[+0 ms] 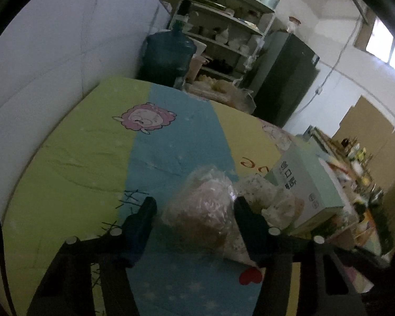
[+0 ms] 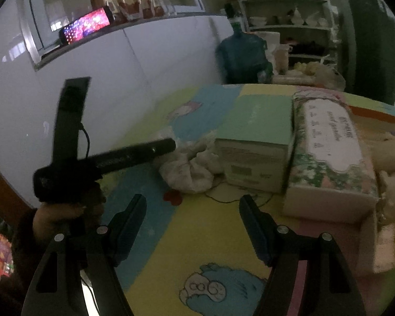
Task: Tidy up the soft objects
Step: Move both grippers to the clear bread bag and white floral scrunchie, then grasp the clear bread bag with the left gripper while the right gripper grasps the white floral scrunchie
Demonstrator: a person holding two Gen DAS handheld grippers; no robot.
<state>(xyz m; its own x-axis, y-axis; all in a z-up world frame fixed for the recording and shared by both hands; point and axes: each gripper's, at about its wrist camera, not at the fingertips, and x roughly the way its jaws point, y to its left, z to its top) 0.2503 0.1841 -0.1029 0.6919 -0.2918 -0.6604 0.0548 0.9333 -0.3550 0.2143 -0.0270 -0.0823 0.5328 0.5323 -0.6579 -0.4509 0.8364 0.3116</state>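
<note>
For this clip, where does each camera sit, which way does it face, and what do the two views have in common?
Left wrist: on the left tongs, looking down their fingers at a clear bag lying between them on the cartoon mat; only the tongs show.
Right wrist: on the right tongs, open over bare mat, facing the green box; the person's left hand shows holding the other tool.
Shared: mat, green box, white bundle, water jug, shelves.
</note>
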